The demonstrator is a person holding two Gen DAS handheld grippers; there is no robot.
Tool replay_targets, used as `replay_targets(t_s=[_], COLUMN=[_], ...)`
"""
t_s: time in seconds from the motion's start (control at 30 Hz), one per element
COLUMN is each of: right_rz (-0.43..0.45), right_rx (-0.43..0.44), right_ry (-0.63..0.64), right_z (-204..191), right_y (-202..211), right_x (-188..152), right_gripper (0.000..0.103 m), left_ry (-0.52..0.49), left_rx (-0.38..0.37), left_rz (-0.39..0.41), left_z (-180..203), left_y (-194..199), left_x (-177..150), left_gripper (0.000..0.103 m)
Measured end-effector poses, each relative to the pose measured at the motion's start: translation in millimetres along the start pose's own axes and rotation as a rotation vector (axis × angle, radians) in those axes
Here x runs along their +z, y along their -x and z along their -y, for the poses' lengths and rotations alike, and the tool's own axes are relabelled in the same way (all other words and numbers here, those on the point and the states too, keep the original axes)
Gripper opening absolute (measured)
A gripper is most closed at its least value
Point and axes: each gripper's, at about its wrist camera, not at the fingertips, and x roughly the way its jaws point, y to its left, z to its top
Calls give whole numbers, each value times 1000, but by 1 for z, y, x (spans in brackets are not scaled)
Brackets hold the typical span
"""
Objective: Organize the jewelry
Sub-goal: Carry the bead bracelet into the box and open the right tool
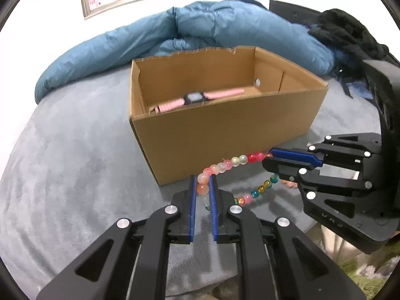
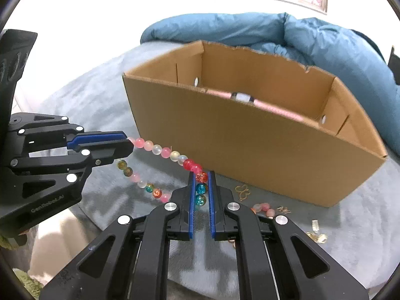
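A string of coloured glass beads (image 1: 232, 162) hangs taut between my two grippers, lifted off the grey blanket in front of an open cardboard box (image 1: 225, 135). My left gripper (image 1: 202, 178) is shut on the pale pink beads at one end. My right gripper (image 2: 202, 175) is shut on red and teal beads at the other end. The rest of the bead string (image 2: 150, 187) sags in a loop below. In the right wrist view my left gripper (image 2: 127, 142) comes in from the left. A pink-strapped watch (image 1: 197, 98) lies inside the box.
Loose jewelry lies on the blanket by the box's near wall: a gold butterfly piece (image 2: 242, 191), a pink bead bracelet (image 2: 262, 208), small gold bits (image 2: 316, 232). A blue duvet (image 1: 200, 27) is bunched behind the box, with a black garment (image 1: 350, 32) to the right.
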Motion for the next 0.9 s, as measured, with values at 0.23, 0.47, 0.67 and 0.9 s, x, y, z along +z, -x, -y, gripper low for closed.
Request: replay_targets(t_s=[0.23,0.47,0.67,0.9], right_rz=[114,266,265,58], right_rx=[-17,-18,-6,17], right_ry=[-1,-17,-116,-249], right_z=[6,17,51,71], right_y=[45,78,52,-17], right_x=[19,69,110,126], right_gripper=[7,7,7,7], left_ry=[-41,-45,-56,-15], left_rx=[13,-5,29,56], left_rz=[126,255,260,76], left_z=[8,4,-4,-29], left_y=[49,80,54,-29], left_x=[26,84,131,157], left_gripper=[9,9,9,9])
